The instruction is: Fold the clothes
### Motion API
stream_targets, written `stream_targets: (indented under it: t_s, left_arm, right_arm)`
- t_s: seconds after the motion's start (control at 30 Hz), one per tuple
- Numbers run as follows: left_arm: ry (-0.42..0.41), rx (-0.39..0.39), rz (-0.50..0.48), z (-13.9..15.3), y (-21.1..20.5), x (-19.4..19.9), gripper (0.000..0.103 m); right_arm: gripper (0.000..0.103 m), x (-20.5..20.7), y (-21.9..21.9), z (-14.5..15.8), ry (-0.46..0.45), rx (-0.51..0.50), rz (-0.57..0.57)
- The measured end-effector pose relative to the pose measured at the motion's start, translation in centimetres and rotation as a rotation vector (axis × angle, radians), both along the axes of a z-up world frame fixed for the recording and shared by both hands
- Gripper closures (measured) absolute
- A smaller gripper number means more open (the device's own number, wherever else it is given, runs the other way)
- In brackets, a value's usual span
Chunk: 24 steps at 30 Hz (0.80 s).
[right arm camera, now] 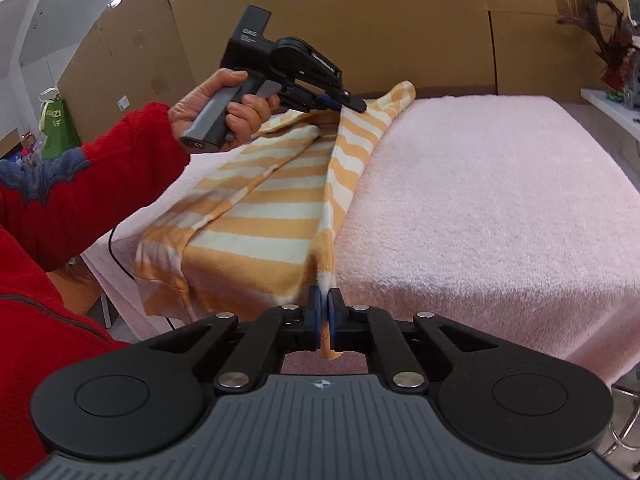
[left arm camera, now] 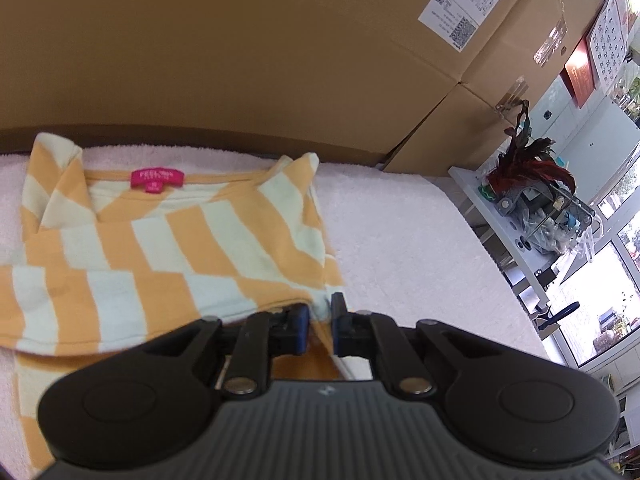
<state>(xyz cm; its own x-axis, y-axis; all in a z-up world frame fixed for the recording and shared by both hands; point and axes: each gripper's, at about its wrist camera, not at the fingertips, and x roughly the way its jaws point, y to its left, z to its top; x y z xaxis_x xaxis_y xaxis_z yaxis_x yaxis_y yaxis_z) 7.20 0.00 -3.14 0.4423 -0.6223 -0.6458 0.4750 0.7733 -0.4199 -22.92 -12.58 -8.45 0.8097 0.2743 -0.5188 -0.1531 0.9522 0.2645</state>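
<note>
Right wrist: striped shirt (right arm camera: 256,216) lengthwise away, both hand-held grippers (right arm camera: 325,300) clamped on its edge.

An orange-and-white striped shirt (left arm camera: 160,248) is spread on the pale towel-covered surface (left arm camera: 420,248), its pink neck label (left arm camera: 157,179) turned toward the far edge, where cardboard boxes (left arm camera: 280,60) are stacked. The shirt's right side edge is pinched between the blue pads of the left gripper (left arm camera: 320,320).
</note>
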Motion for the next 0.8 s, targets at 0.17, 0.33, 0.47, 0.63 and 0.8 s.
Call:
stream_targets:
  t_s: [0.17, 0.33, 0.47, 0.63, 0.8]
  left_arm:
    - [-0.009, 0.017, -0.004, 0.3, 0.1, 0.5, 0.099]
    - [-0.040, 0.043, -0.018, 0.3, 0.3, 0.5, 0.099]
    - [-0.070, 0.067, -0.027, 0.2, 0.5, 0.3, 0.099]
    - [-0.105, 0.098, -0.035, -0.1, 0.7, 0.2, 0.099]
    - [-0.132, 0.119, -0.034, -0.5, 1.0, 0.3, 0.099]
  right_arm:
    - [0.098, 0.3, 1.9, 1.3, -0.041, -0.018, 0.078]
    - [0.098, 1.3, 3.6, 1.4, -0.048, -0.008, 0.163]
    - [0.098, 1.8, 4.5, 1.4, -0.047, -0.003, 0.218]
    - [0.098, 2.7, 5.3, 1.0, -0.020, -0.006, 0.259]
    - [0.098, 3.3, 6.1, 1.0, -0.007, 0.020, 0.303]
